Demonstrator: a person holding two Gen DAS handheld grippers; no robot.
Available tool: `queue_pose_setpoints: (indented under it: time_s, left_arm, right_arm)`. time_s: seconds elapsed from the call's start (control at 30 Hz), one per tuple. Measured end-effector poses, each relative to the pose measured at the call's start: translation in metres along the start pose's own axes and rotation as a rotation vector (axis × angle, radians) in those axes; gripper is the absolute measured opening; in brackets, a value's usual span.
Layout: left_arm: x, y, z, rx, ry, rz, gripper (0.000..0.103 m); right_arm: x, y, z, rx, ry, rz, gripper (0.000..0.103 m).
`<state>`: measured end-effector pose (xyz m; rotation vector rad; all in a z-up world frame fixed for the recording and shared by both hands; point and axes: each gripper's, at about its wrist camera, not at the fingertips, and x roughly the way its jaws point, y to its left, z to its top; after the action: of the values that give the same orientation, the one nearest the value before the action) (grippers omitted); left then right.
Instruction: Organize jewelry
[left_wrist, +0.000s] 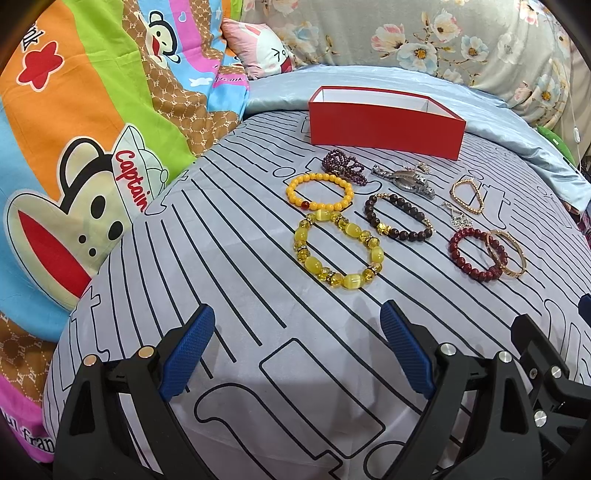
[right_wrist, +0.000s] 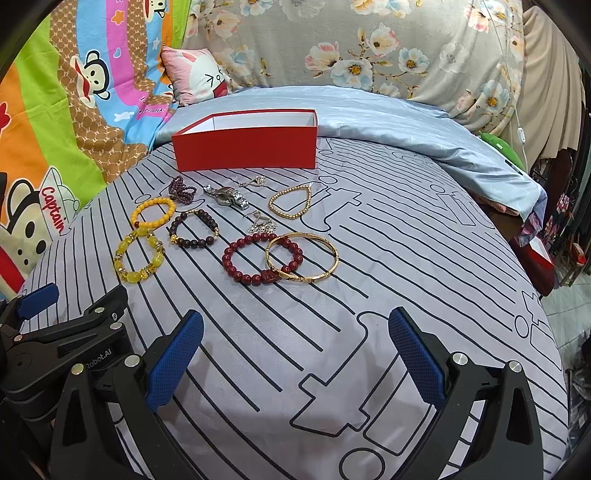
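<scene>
"Captain" bedsheet (left_wrist: 129, 177), "Robot.AI" left gripper (right_wrist: 99, 360)

A bed fills the room, spread with a grey sheet (right_wrist: 369, 295) printed in black stripes and outlines. At its head lies a folded pale-blue satin quilt (right_wrist: 388, 122), backed by a grey floral cover (right_wrist: 332, 44) scattered with pink and white blossoms. Along the left side, a bright cartoon-monkey blanket (left_wrist: 74, 129) in orange, green, blue and pink is heaped up, with a small pink-and-white cushion (left_wrist: 258, 48) tucked against it. On the right, a beige curtain (right_wrist: 546, 74) hangs beside a white cord with an inline switch (right_wrist: 521, 134), above a patch of pale tiled floor (right_wrist: 565, 306). Even light falls from overhead.
</scene>
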<state>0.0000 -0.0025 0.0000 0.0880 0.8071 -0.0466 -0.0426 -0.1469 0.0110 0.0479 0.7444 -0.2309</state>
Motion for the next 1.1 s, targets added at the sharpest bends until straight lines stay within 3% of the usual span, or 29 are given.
queue_pose_setpoints:
  time_s: [1.1]
  left_arm:
    - [-0.0015,0.0023,0.0005,-0.001,0.001,-0.002,0.086]
  right_arm:
    - [0.0017,0.0,0.0004,-0.002,0.005,0.001,0.096]
